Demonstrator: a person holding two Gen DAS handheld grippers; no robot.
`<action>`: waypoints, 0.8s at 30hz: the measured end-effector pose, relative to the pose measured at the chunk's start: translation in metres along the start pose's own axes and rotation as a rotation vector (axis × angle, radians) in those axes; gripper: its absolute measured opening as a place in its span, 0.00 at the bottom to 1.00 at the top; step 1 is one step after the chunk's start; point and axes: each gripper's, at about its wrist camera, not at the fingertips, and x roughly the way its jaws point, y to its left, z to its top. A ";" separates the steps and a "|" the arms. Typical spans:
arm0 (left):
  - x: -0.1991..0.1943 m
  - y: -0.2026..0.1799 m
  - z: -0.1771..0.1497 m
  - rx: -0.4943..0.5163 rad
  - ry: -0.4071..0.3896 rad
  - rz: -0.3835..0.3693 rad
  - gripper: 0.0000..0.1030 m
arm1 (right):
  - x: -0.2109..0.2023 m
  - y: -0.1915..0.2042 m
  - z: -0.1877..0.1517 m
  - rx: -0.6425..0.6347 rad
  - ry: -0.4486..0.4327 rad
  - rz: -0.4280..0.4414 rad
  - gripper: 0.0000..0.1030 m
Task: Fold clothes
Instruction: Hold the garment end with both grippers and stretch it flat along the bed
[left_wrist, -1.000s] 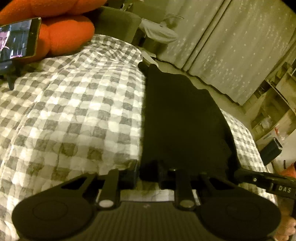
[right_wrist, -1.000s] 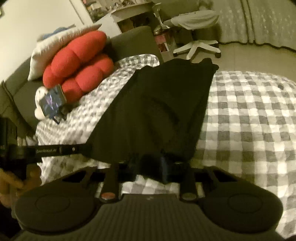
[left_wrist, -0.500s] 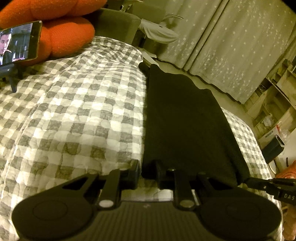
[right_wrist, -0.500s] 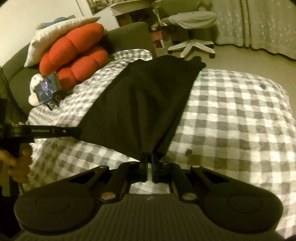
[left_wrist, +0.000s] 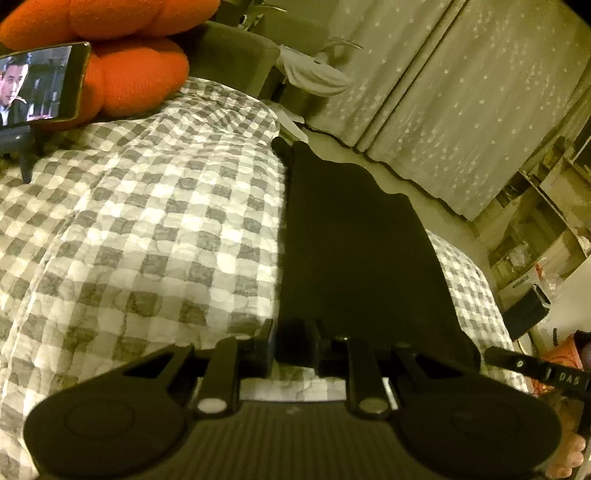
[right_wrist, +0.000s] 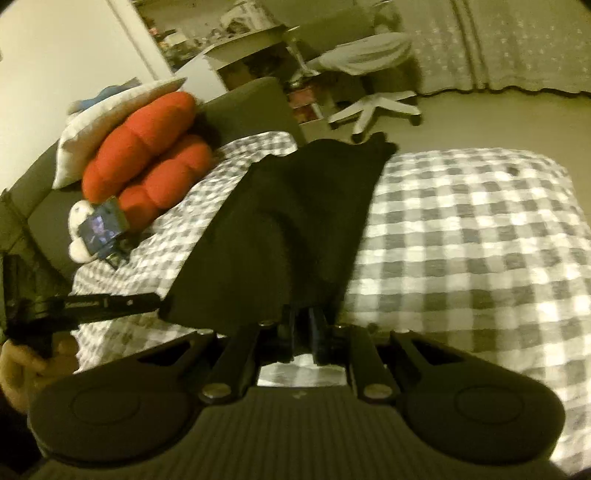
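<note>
Pulled tauter and flatter than a second ago: black garment (right_wrist: 295, 229) stretched lengthwise over the checked quilt (right_wrist: 461, 240). Left gripper (left_wrist: 291, 347) and right gripper (right_wrist: 303, 328) each pinching a near corner. Spread long and narrow; crosswise folds seemingly left.

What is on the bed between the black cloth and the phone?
Only bare checkered blanket lies between the black cloth and the phone; the left wrist view shows it best.
</note>
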 end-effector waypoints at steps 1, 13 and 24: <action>0.001 -0.001 0.000 0.003 0.000 -0.002 0.18 | 0.000 0.000 0.000 0.003 -0.001 0.008 0.20; 0.015 -0.007 -0.003 0.056 0.029 0.045 0.16 | 0.020 0.006 -0.002 0.013 0.041 -0.037 0.25; 0.011 -0.002 -0.001 0.052 0.046 0.051 0.01 | 0.008 0.001 0.000 0.072 0.025 -0.050 0.05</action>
